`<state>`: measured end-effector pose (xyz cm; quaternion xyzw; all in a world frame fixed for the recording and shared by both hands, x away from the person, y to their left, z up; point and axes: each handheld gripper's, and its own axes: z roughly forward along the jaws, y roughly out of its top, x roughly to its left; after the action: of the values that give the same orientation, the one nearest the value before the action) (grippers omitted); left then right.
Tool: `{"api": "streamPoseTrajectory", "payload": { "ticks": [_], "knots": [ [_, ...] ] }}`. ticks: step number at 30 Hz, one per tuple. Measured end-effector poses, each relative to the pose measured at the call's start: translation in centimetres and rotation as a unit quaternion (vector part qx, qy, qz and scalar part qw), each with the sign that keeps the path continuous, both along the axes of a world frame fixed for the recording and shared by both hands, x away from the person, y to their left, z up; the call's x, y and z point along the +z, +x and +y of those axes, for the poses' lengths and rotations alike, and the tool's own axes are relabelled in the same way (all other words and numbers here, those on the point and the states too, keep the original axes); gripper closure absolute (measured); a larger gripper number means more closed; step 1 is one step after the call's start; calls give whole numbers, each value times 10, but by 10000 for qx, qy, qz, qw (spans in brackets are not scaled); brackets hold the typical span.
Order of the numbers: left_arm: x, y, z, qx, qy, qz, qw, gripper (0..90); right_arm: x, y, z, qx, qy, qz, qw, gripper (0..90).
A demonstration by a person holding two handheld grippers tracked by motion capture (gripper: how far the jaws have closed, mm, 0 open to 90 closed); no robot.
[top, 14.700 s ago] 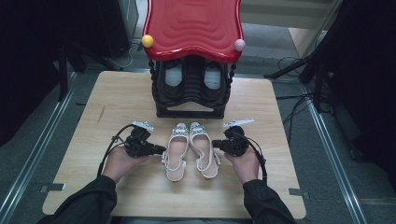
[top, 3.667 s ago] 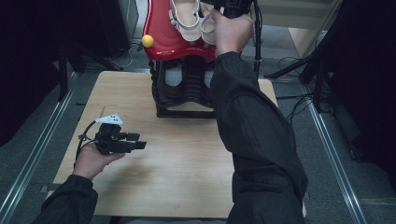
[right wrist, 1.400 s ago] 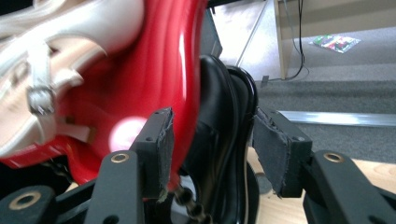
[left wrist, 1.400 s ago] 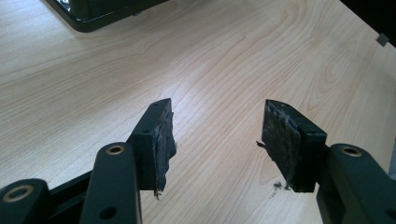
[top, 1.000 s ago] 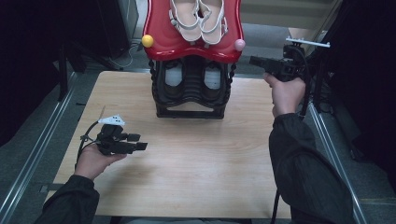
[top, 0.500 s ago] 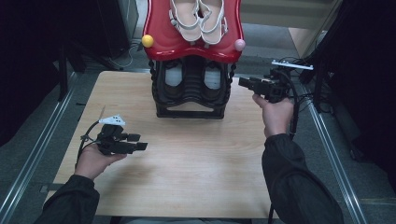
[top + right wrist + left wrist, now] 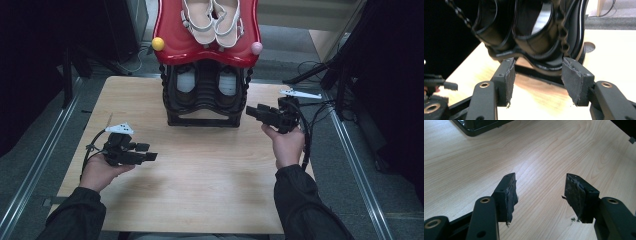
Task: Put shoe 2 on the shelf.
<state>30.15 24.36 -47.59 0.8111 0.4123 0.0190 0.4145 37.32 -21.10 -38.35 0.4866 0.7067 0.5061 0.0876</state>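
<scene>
A pair of white strappy sandals (image 7: 212,20) lies side by side on the red wavy top (image 7: 175,47) of a black shoe rack (image 7: 202,107) at the table's far middle. My right gripper (image 7: 251,111) hangs just right of the rack, pointing left at it, jaws open and empty. In the right gripper view, the gripper (image 7: 536,75) faces the rack's dark curved frame (image 7: 529,32) close ahead. My left gripper (image 7: 150,156) rests low at the front left, open. In the left gripper view its pads (image 7: 510,192) stand wide apart over bare wood (image 7: 539,152).
A yellow ball (image 7: 158,43) and a pink ball (image 7: 256,48) cap the red top's front corners. Two pale shoes (image 7: 186,80) sit inside the rack. Black stands and cables (image 7: 345,75) crowd the floor at right. Metal rails (image 7: 45,165) flank the table.
My right hand has come down and inward from beside the red top to table level, next to the rack's right side. The left hand has stayed put.
</scene>
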Motion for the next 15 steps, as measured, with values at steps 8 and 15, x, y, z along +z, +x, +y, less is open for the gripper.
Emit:
{"api": "streamPoseTrajectory", "payload": {
  "ticks": [8, 15],
  "knots": [
    [0, 0, 2, 43, -25, -2, 10000, 431, -23, -15, -3, 115, 50, 111, 9999, 436],
    [0, 0, 2, 18, -2, 6, 10000, 429, -43, -30, -5, 178, -30, 142, 9997, 426]
  ]
}}
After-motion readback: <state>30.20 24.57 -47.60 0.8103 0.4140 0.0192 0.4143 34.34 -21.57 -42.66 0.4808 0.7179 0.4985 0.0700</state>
